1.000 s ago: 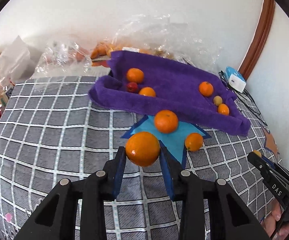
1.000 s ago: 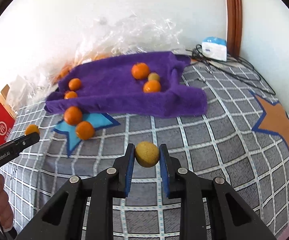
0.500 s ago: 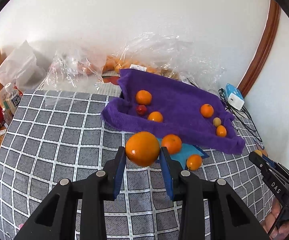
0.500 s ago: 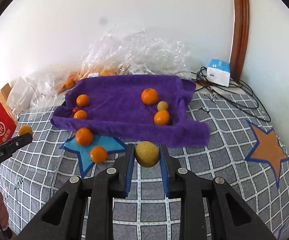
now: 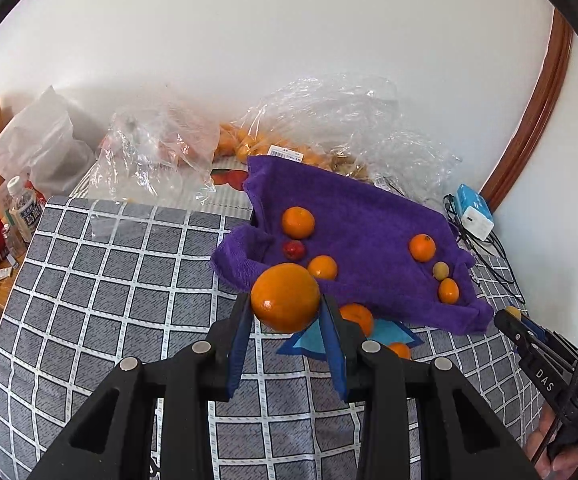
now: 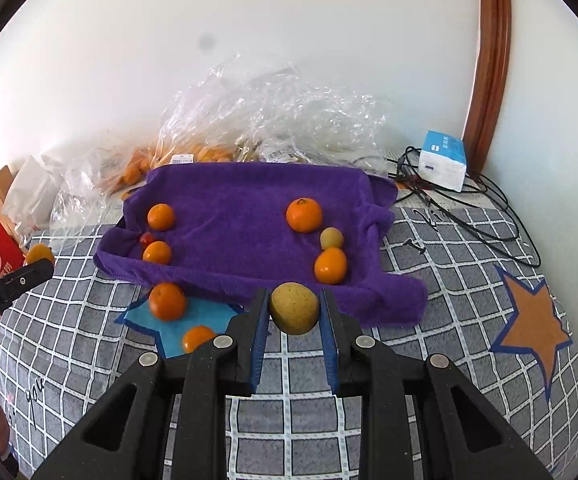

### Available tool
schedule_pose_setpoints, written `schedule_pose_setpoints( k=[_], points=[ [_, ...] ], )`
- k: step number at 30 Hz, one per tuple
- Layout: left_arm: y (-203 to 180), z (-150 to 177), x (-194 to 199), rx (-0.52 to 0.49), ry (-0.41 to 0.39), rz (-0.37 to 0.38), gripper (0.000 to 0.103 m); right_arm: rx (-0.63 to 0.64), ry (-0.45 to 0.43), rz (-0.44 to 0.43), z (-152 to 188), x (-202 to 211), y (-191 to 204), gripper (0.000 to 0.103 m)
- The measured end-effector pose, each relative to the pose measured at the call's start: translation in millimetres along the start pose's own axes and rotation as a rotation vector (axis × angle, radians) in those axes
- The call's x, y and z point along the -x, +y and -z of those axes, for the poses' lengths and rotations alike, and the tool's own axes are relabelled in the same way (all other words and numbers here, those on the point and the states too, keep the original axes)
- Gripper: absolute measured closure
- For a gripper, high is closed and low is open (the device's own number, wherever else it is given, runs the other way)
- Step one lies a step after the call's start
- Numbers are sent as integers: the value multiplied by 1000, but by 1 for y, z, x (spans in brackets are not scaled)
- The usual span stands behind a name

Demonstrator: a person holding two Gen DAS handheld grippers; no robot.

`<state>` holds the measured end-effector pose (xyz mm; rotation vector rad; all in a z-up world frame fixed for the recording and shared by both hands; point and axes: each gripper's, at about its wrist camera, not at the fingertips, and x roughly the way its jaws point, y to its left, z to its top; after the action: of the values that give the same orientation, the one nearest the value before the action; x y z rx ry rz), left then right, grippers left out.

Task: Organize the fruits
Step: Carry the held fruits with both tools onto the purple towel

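Since the earlier frame your left gripper (image 5: 286,322) rose, jaws clamped on the round orange (image 5: 285,297) before the purple towel's (image 5: 369,216) near edge. Right view: your right gripper (image 6: 293,328) pinched the yellow fruit (image 6: 293,307), long axis upright, over open checked cloth (image 6: 441,320); "Robot.AI" showed at left.

Orange (image 5: 285,298) and yellow fruit (image 6: 293,309) clamped aloft.

White wall (image 6: 289,40); brown wooden door frame (image 6: 493,60); grey checked bedcover (image 5: 109,272) in daylight
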<state>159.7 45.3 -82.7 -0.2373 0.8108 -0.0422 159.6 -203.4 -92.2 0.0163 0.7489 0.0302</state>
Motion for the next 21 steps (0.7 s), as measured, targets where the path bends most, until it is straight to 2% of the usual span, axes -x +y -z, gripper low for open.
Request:
schedule_pose_setpoints(
  k=[11,21],
  points=[
    [-1,-15,-19,-10,11,-10,70,-9,21,2,-14,-23,-2,79],
    [14,-30,-51,26,40,1,70,-6,29,13,-32,-54,-10,79]
  ],
)
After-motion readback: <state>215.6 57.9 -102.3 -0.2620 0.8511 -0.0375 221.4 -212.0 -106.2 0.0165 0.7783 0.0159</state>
